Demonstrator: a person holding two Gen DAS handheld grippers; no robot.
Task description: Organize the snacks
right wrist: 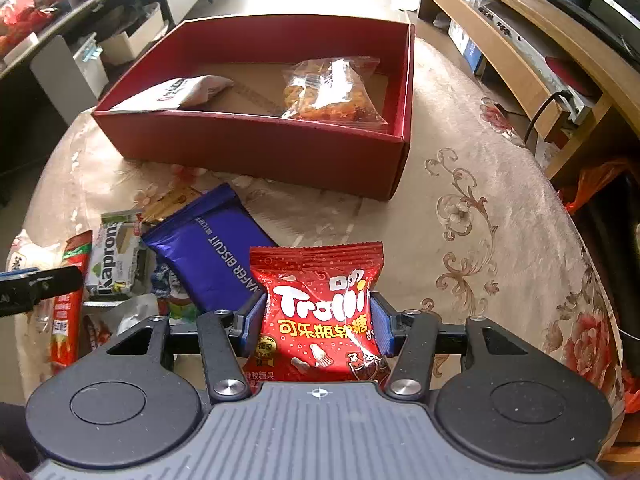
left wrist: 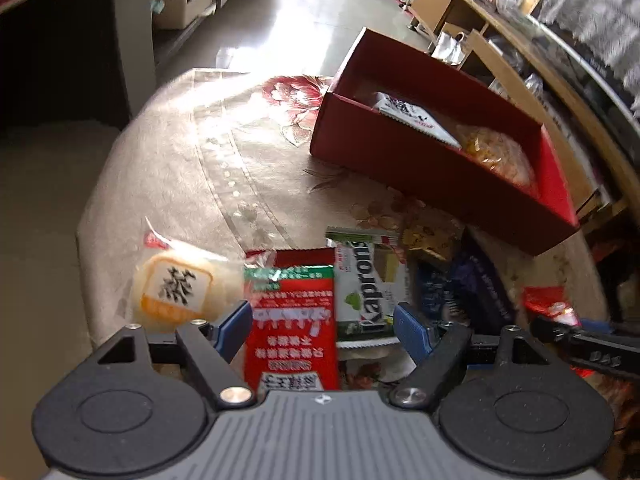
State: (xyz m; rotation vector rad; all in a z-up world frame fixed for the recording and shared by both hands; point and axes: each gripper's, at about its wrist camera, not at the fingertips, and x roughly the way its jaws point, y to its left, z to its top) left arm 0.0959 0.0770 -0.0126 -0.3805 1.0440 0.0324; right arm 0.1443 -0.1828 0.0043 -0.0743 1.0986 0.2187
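Note:
My right gripper (right wrist: 318, 320) is shut on a red Trolli gummy bag (right wrist: 320, 304), held upright above the tablecloth in front of the red cardboard box (right wrist: 248, 144). The box holds a white packet (right wrist: 188, 90) and a clear bag of orange snacks (right wrist: 332, 88). My left gripper (left wrist: 324, 330) stands open over a pile of snacks, with a long red packet (left wrist: 292, 320) and a green-white Kaprons wafer pack (left wrist: 368, 280) lying between its fingers. A round pastry in clear wrap (left wrist: 176, 288) lies to its left and a blue wafer biscuit pack (right wrist: 216, 252) to its right.
The round table (right wrist: 500, 200) carries a beige floral cloth, and its edge curves close on the left and right. A wooden TV stand (right wrist: 520, 52) runs along the right. Grey shelving (right wrist: 60, 64) stands at the back left, with tiled floor between.

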